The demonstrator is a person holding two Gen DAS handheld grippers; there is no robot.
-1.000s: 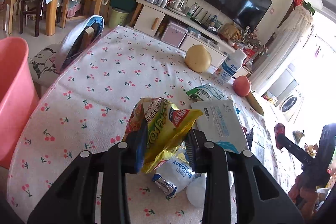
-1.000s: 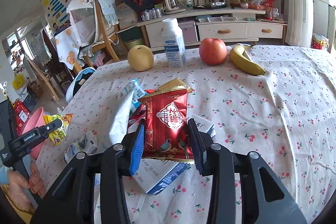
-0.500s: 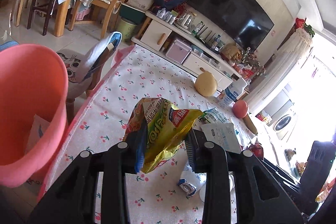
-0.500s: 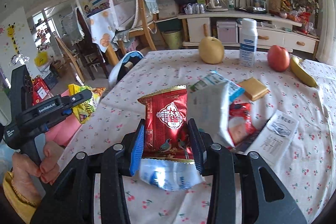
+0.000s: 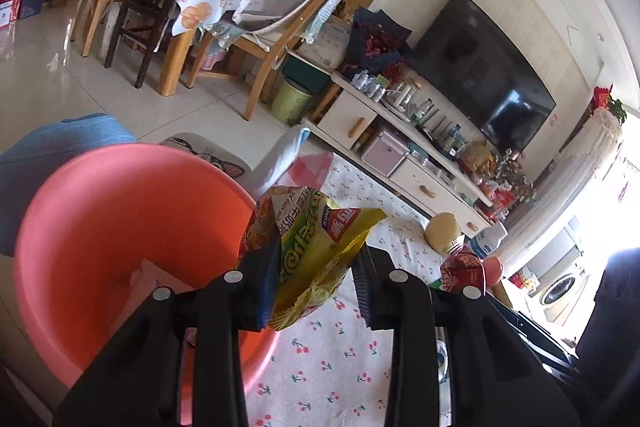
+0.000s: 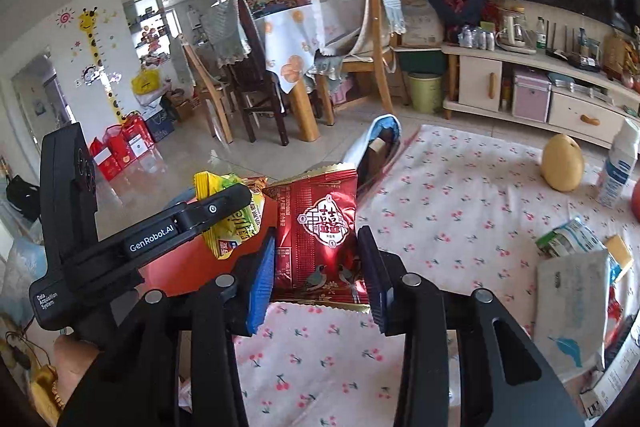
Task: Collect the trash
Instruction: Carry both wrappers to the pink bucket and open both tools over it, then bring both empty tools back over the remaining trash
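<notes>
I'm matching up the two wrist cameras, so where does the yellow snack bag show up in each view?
Left wrist view: the yellow snack bag sits at centre, clamped in the left gripper, beside the pink bin.
Right wrist view: it appears left of centre, partly behind the left gripper.
Shared landmark: the yellow pear on the cherry-print tablecloth.

Snack wrappers held: two, yellow-green wrapper [image 5: 316,247], red wrapper [image 6: 320,227]
Pink bin [image 5: 100,227]: one
Pear [image 6: 562,163]: one
Grippers: two, left gripper [image 5: 316,291], right gripper [image 6: 320,275]

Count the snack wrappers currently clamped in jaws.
2: a yellow-green snack bag in the left gripper, by the pink bin; a red snack packet in the right gripper. Loose trash stays on the table.
</notes>
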